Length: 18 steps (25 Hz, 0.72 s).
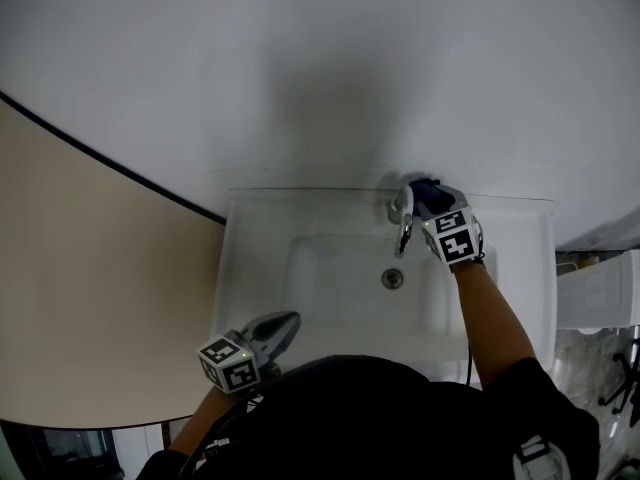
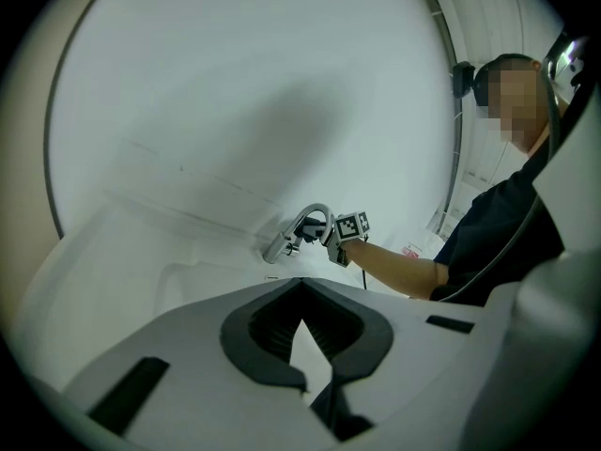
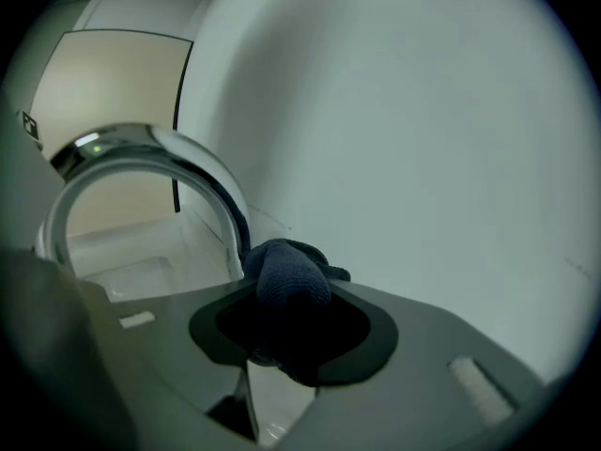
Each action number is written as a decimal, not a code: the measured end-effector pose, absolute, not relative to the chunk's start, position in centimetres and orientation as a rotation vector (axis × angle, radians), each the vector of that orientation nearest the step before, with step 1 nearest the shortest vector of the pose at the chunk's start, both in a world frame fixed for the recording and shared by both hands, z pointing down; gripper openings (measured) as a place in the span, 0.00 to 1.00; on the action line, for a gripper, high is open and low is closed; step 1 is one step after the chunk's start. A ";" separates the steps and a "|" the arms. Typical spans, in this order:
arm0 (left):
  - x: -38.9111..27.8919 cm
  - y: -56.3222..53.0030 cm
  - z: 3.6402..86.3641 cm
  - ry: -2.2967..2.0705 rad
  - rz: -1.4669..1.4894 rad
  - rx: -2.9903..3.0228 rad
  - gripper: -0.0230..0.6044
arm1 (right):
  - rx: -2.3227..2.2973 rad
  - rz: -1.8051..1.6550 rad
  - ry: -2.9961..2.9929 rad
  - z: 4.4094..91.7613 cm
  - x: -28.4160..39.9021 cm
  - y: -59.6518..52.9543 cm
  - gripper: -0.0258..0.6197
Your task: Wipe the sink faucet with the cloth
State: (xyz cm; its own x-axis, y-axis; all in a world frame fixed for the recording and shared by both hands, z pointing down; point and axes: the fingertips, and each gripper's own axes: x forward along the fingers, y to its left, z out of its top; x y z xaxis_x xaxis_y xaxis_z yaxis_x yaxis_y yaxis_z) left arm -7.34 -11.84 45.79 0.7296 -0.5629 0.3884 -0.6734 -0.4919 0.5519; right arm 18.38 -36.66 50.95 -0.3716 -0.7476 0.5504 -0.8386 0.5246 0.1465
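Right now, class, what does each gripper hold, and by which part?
The right gripper clamps the dark cloth by a bunched fold, with a wad poking out at the faucet. The left gripper holds nothing; its jaws are together.

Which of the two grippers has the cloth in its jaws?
The right gripper, up at the faucet, shut on the dark blue cloth. The left gripper is shut and empty, near the sink's front edge.

In the head view the person's torso (image 1: pixel 370 418) covers the near rim of the sink (image 1: pixel 232 268), and the right gripper (image 1: pixel 422 200) hides part of the faucet (image 1: pixel 403 220). In the right gripper view the lower folds of the cloth (image 3: pixel 291 280) are lost in shadow.
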 end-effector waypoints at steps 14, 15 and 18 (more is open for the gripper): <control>-8.5 -11.5 46.0 -0.953 0.195 2.204 0.02 | 1.315 0.326 -2.014 55.3 22.8 -37.0 0.24; -8.5 -11.5 46.1 -0.953 0.195 2.204 0.02 | 1.315 0.335 -2.006 55.3 22.7 -37.0 0.24; -8.1 -11.4 46.2 -0.944 0.200 2.205 0.02 | 1.254 0.266 -1.973 55.5 21.6 -37.2 0.24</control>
